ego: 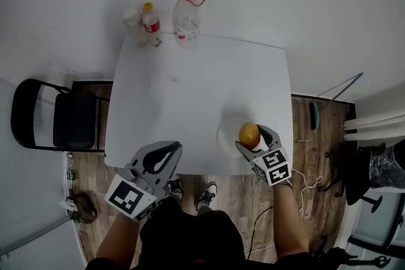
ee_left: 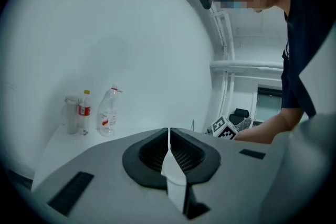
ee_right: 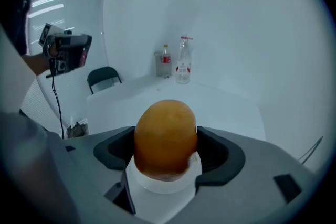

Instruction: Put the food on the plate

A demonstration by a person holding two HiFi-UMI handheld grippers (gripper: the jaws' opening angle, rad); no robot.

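Over the plate's (ego: 225, 136) right half, the right gripper (ego: 252, 138) clamps the orange food (ego: 249, 134), while the left gripper (ego: 169, 148), closed and empty, hangs well apart.

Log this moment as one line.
right gripper: shut on orange food | orange food: over white plate | left gripper: shut, empty | release: not yet done
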